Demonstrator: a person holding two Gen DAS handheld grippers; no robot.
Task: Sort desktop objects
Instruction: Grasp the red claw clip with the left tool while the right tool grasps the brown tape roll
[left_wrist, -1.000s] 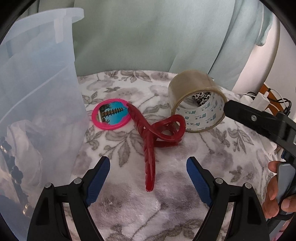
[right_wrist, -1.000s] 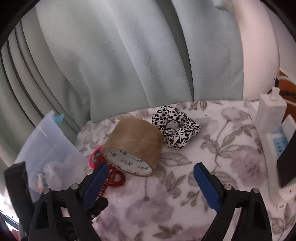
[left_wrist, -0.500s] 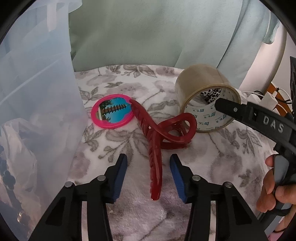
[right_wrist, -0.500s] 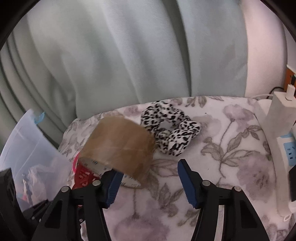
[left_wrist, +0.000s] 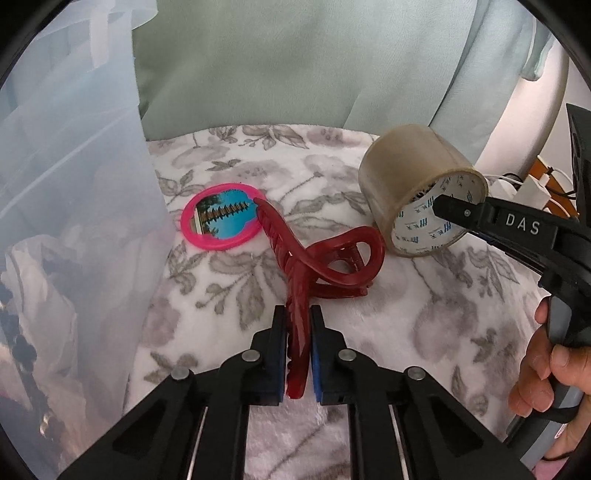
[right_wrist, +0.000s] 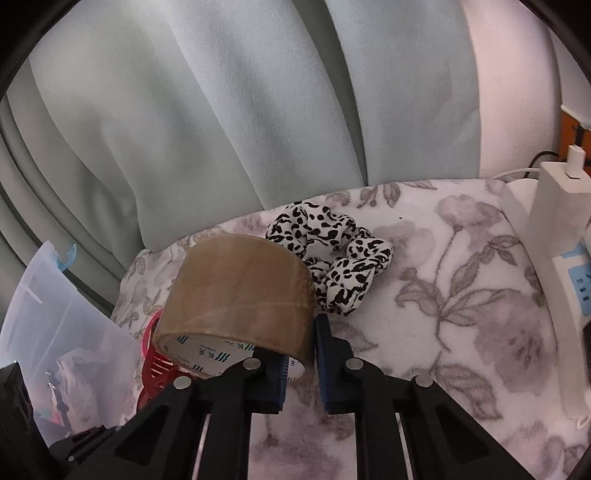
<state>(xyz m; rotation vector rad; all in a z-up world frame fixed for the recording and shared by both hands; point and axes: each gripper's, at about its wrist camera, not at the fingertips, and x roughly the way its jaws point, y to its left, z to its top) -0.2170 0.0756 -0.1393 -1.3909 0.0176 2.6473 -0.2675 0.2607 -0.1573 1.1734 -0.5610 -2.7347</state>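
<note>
Both tongs have just closed: left tongs (left_wrist: 298, 345) grip the hair claw (left_wrist: 314, 258), right tongs (right_wrist: 300, 363) pinch the tape roll (right_wrist: 240, 295); a clear bin (left_wrist: 74, 206) at left holds a crumpled bag on the floral cloth (left_wrist: 443, 314).

"DAS" stands on the right gripper (left_wrist: 441, 206).

One clip (left_wrist: 325, 258), mirror (left_wrist: 221, 221), tape (right_wrist: 240, 295), scrunchie (right_wrist: 332, 258).

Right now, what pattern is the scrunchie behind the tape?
White with black leopard spots; the scrunchie shows best in the right wrist view.
</note>
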